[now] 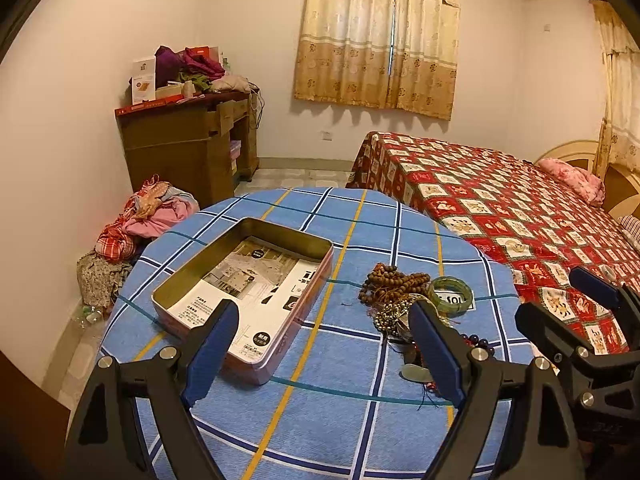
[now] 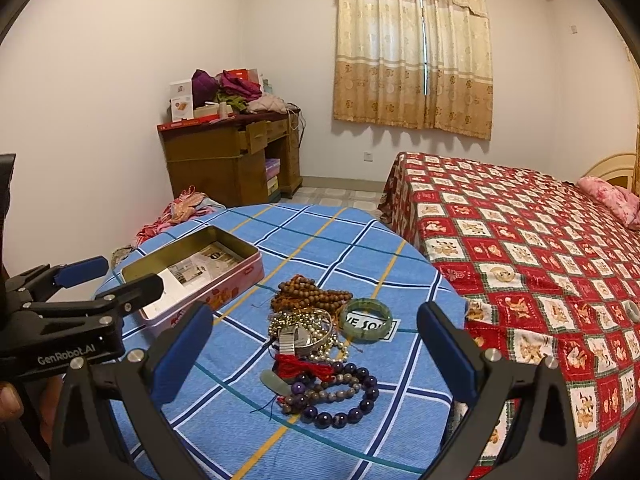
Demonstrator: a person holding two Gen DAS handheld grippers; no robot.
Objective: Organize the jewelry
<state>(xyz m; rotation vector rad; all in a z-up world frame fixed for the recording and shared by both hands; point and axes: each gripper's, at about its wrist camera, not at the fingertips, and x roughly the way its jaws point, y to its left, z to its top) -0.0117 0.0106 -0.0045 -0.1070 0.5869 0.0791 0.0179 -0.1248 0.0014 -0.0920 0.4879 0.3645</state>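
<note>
An open pink tin (image 1: pixel 244 300) (image 2: pixel 196 276) with paper inside lies on the round table's blue checked cloth (image 1: pixel 320 400) (image 2: pixel 340 248). To its right is a jewelry pile: brown wooden beads (image 1: pixel 390 280) (image 2: pixel 308 294), a green jade bangle (image 1: pixel 451 295) (image 2: pixel 366 318), a metal watch and pearl chains (image 2: pixel 302 332), a red tassel (image 2: pixel 298 364), and purple bead bracelets (image 2: pixel 340 400). My left gripper (image 1: pixel 324 324) is open above the table between tin and pile, nothing in it. My right gripper (image 2: pixel 316 332) is open above the pile, empty.
A bed (image 2: pixel 540 248) with a red patterned cover stands right of the table. A wooden desk (image 2: pixel 232 160) piled with clothes and boxes is against the far wall. Clothes (image 1: pixel 136 224) lie heaped on the floor left of the table. A hand (image 2: pixel 10 400) shows at the left edge.
</note>
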